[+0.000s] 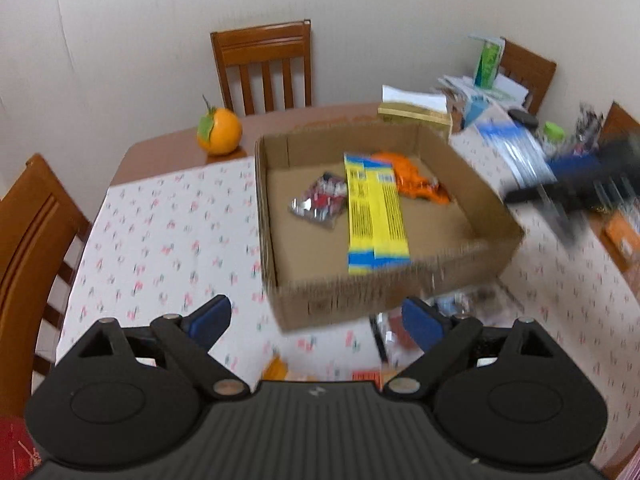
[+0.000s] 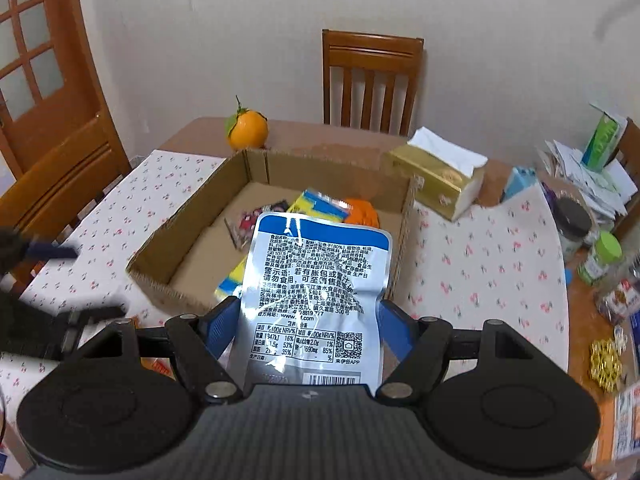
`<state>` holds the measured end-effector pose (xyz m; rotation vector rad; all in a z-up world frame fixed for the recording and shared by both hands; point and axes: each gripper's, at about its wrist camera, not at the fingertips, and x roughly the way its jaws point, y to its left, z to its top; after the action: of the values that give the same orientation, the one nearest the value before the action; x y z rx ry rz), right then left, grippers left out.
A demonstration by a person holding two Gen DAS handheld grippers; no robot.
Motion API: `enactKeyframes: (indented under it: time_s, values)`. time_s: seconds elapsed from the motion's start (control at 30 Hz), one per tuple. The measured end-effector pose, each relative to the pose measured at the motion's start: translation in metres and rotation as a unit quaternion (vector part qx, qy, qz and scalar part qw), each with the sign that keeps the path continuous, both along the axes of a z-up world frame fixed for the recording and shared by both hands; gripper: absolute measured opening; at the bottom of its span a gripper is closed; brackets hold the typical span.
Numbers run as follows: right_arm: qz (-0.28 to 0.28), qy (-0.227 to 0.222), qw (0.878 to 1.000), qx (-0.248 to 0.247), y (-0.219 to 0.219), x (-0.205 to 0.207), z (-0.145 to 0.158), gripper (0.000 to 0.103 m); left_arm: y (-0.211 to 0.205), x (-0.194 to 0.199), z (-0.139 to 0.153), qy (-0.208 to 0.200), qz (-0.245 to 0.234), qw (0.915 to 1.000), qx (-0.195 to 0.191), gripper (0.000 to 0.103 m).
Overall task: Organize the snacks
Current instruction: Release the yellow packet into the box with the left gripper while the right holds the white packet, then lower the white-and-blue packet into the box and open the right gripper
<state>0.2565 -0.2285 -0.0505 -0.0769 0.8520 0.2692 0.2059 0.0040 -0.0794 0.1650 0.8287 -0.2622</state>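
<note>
Silver-blue pouch [image 2: 316, 300] pinched flat in right gripper [image 2: 310, 320] above cardboard box [image 2: 404, 224]; left gripper [image 1: 316, 320] spread, empty. Risk: slick foil slipping out early, missing box.

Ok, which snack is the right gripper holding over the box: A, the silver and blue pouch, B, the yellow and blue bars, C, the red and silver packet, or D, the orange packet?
A: the silver and blue pouch sits between the right gripper fingers, while the other three snacks lie inside the box.
</note>
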Motion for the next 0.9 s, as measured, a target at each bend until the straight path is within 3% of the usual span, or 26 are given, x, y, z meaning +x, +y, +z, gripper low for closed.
enactKeyframes:
  time_s: [0.1,0.3,0.4,0.43,0.47,0.9]
  values:
    - [-0.001,-0.005,1.0,-0.003,0.004,0.018,-0.001,0.079,0.004,-0.016,-0.009,0.003,0.007,0.9998,0.017,0.092]
    - [-0.008,-0.005,1.0,-0.008,0.013,0.054,-0.01,0.08,0.017,-0.038,-0.021,0.023,0.025,0.9994,0.009,0.092]
    - [-0.017,-0.003,1.0,-0.003,0.015,0.061,-0.014,0.094,0.023,-0.044,-0.021,0.024,0.032,0.9992,0.009,0.092]
    - [-0.019,-0.008,1.0,-0.002,0.015,0.06,-0.015,0.102,0.024,-0.045,-0.022,0.024,0.034,0.9991,0.01,0.092]
    - [-0.021,-0.014,1.0,-0.003,0.016,0.057,-0.014,0.103,0.026,-0.045,-0.021,0.024,0.036,0.999,0.011,0.092]
    - [-0.047,0.006,0.998,-0.032,0.009,0.005,-0.028,0.103,0.029,-0.038,-0.025,0.028,0.039,0.9987,0.015,0.092]
